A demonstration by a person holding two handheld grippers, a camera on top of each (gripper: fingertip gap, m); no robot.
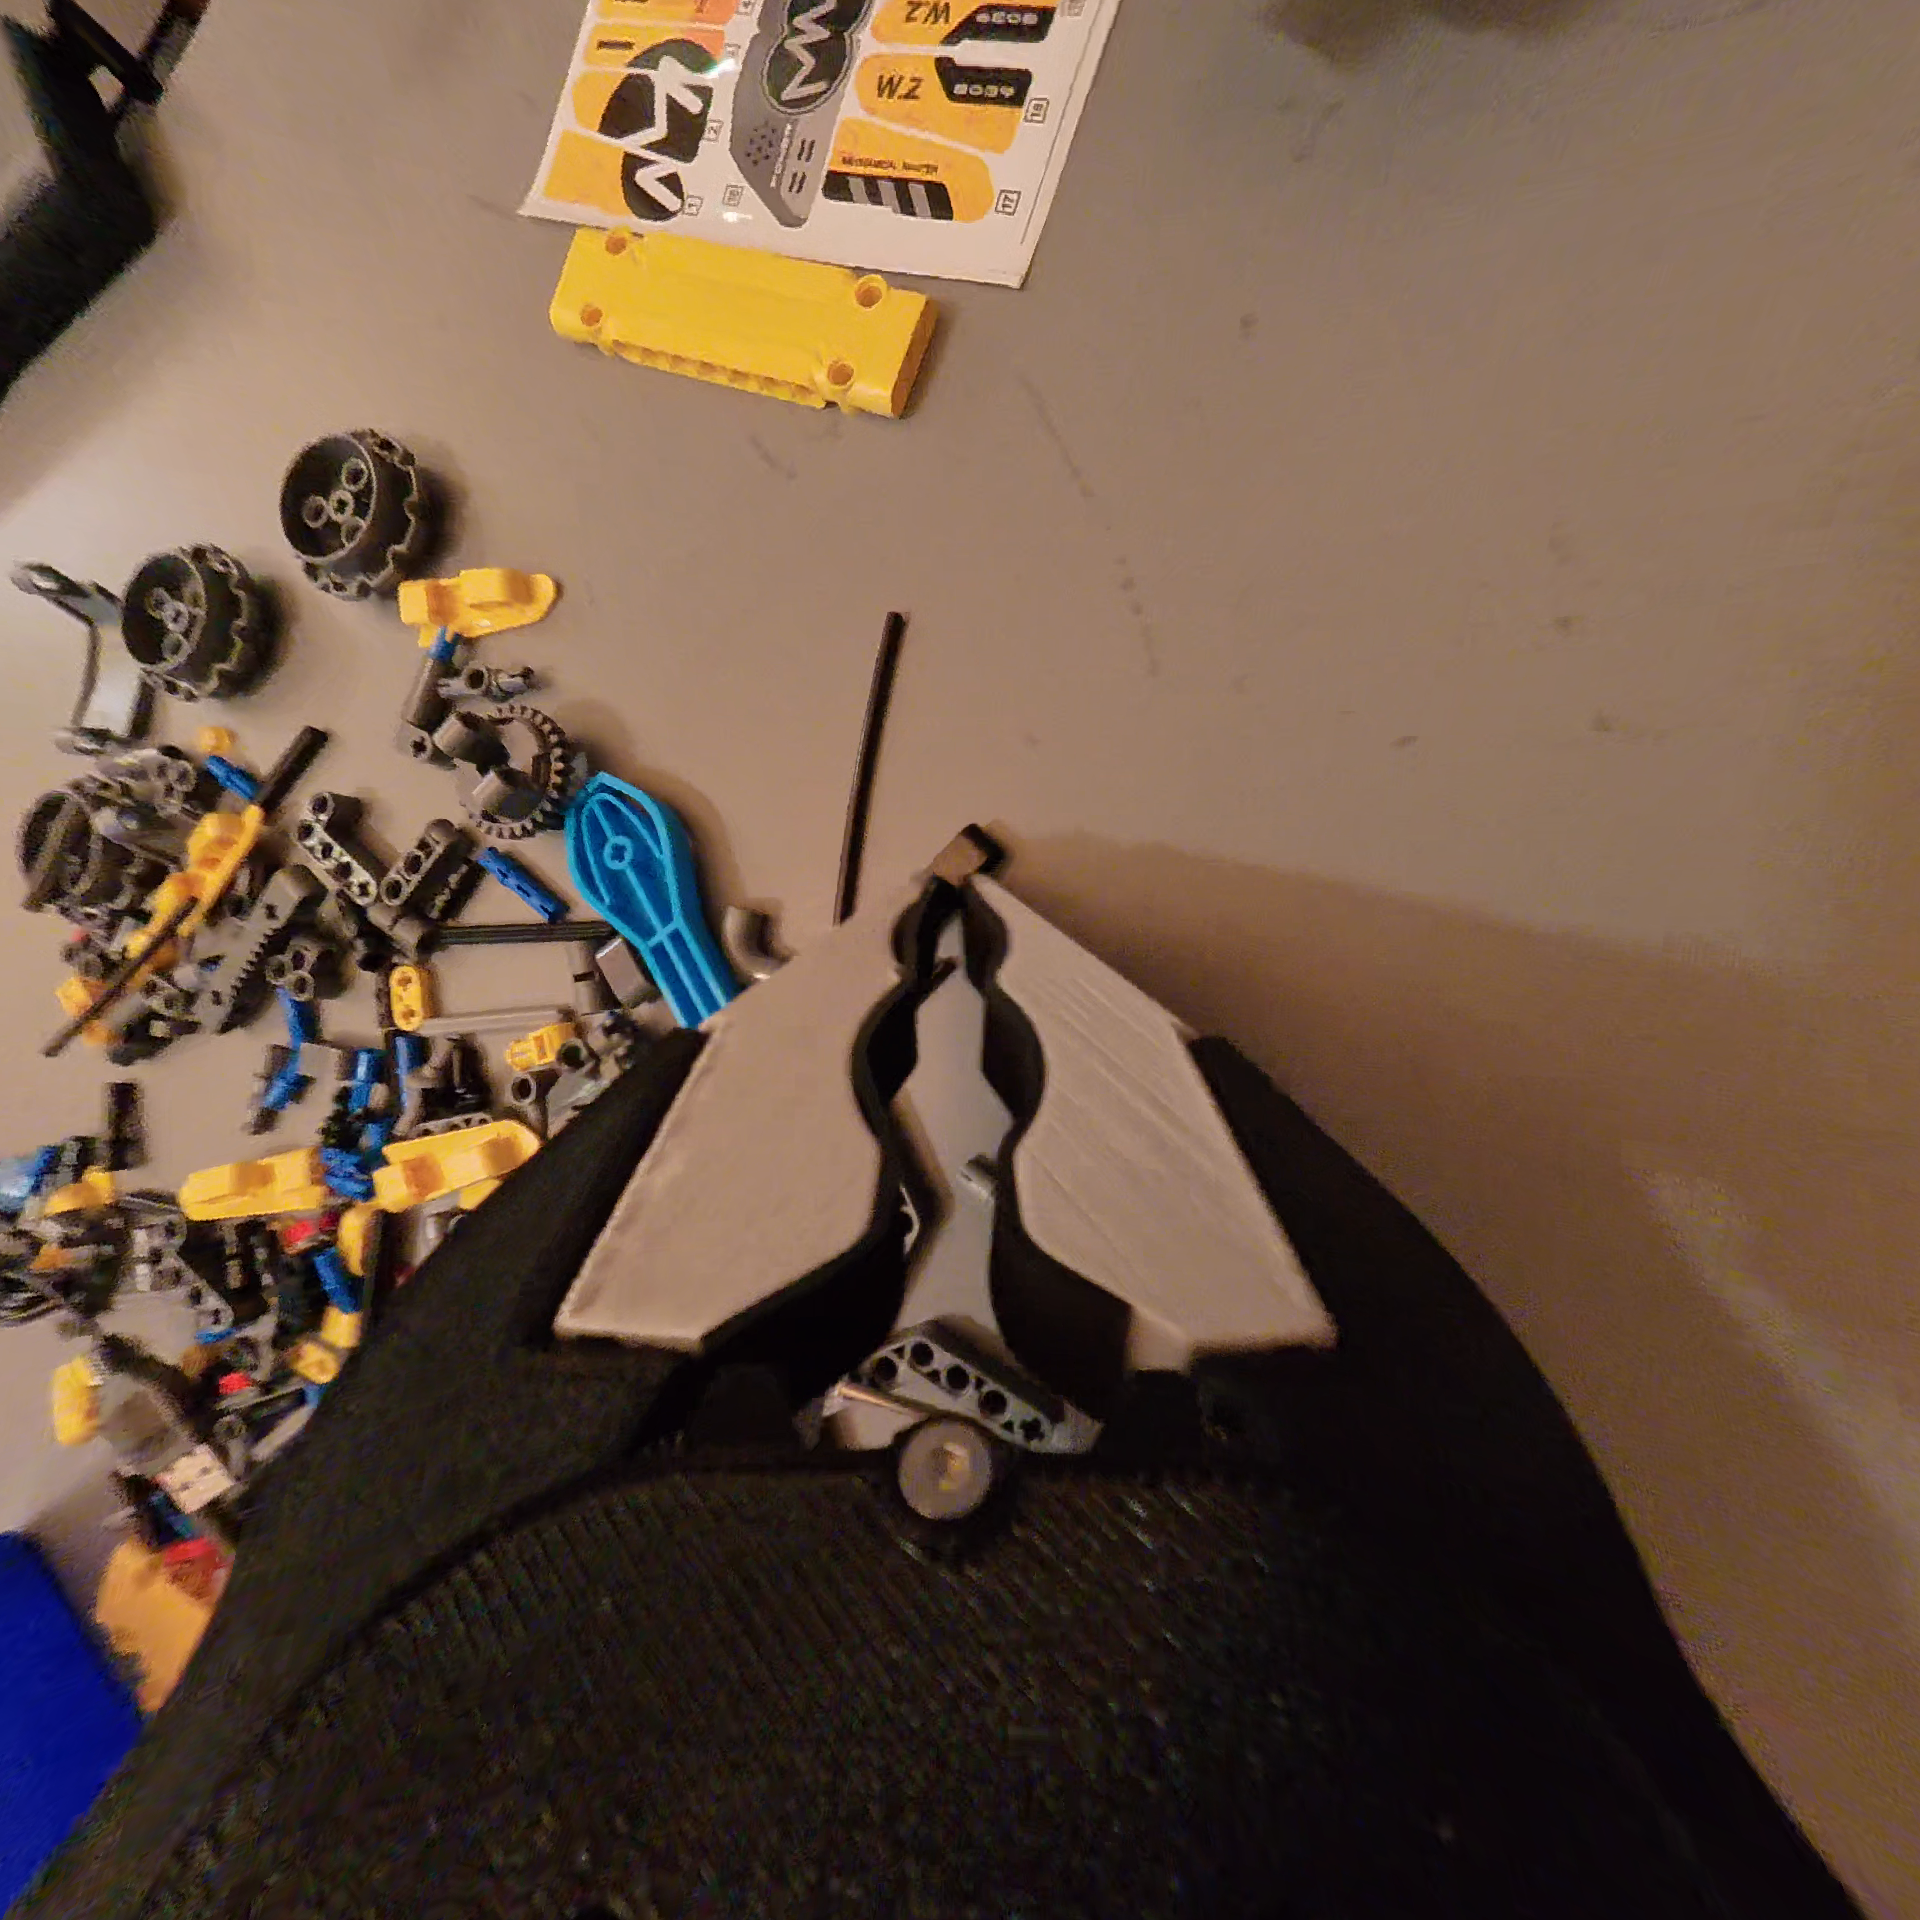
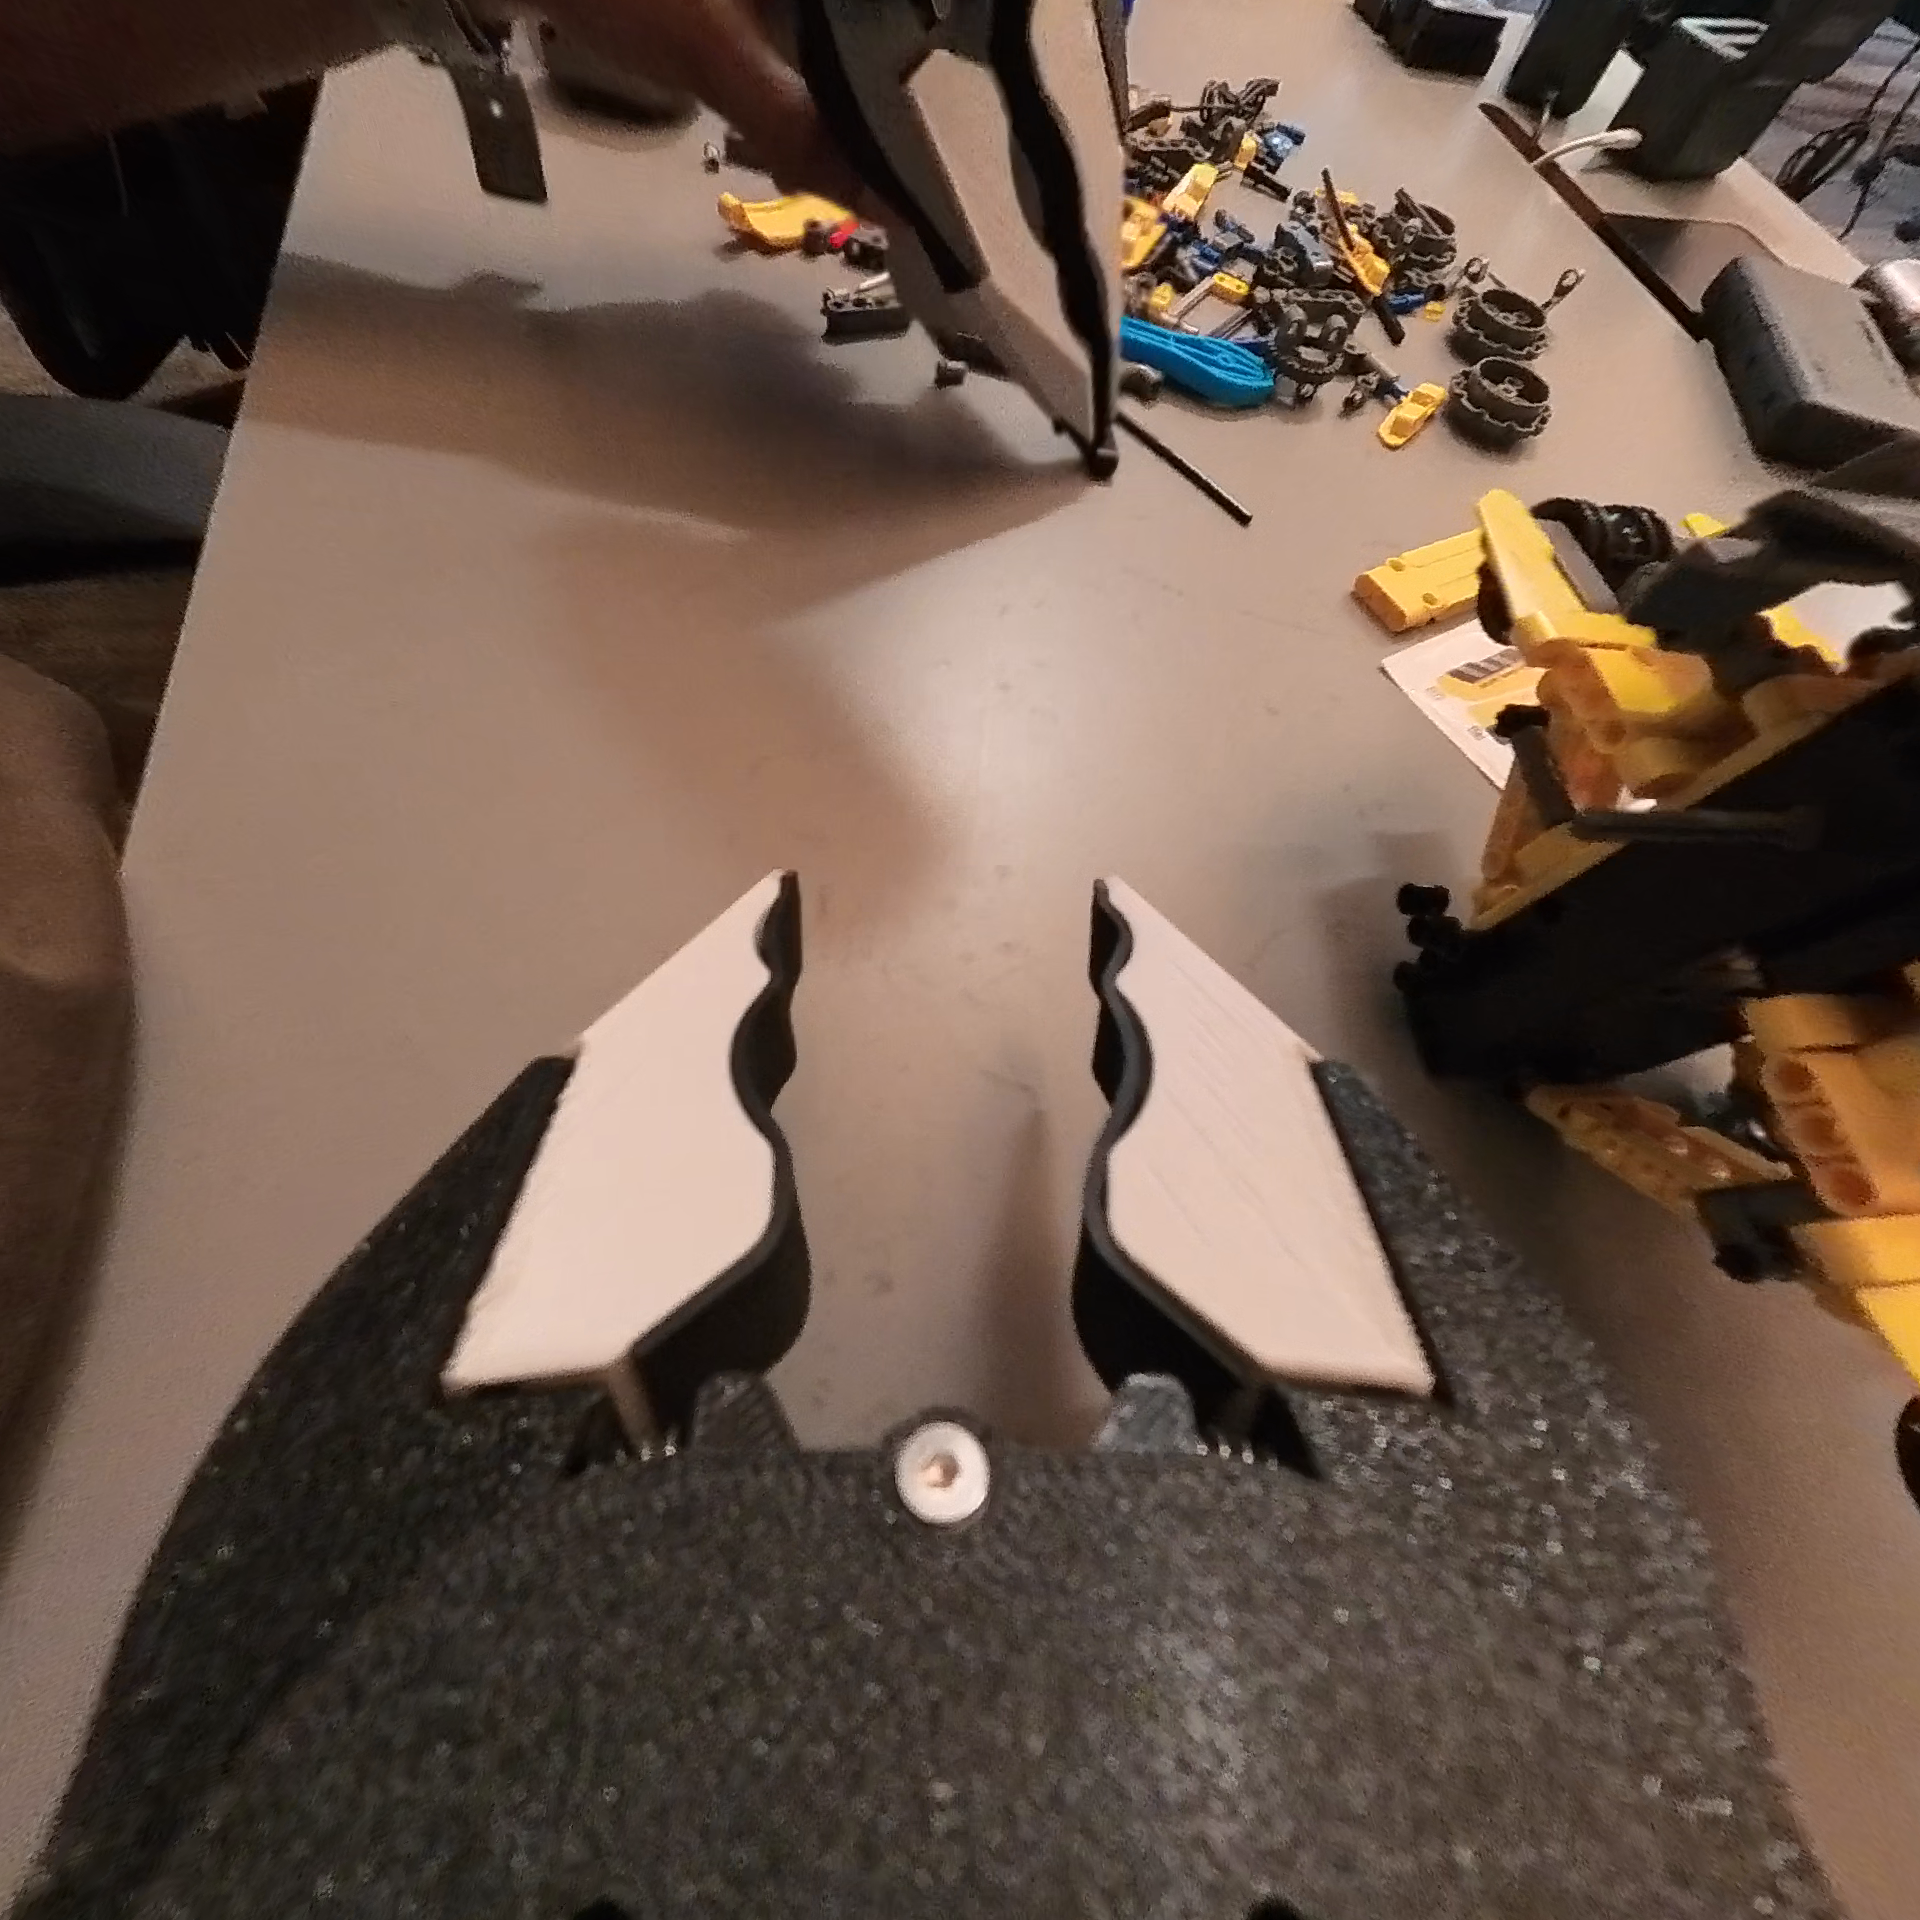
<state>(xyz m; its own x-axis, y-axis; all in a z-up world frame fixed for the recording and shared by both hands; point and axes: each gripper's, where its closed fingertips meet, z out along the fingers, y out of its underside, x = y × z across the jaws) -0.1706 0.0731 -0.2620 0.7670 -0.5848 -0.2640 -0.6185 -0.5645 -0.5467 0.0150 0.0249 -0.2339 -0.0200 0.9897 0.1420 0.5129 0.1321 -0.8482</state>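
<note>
two grippers over a grey table [image 2: 520, 675]. left gripper [image 1: 961, 883] fingers nearly closed, pinching a small dark piece [image 1: 971, 854] at the tips against the tabletop, next to a thin black rod [image 1: 871, 769]. loose brick pile [image 1: 260, 987] to its left, yellow panel [image 1: 743, 322] and sticker sheet [image 1: 821, 114] farther ahead. right gripper [image 2: 945, 904] fingers wide apart, holding nothing, above bare table; yellow-black model [image 2: 1683, 831] just to its right.

A grey worktop [image 2: 623, 675] carries a loose heap of small building parts [image 1: 260, 987], two black toothed wheels [image 1: 353, 509], a blue flat tool [image 1: 644, 894], a thin black rod [image 1: 871, 769], a yellow panel [image 1: 743, 322] beside a sticker sheet [image 1: 831, 114], and a yellow-and-black built model [image 2: 1683, 883].
</note>
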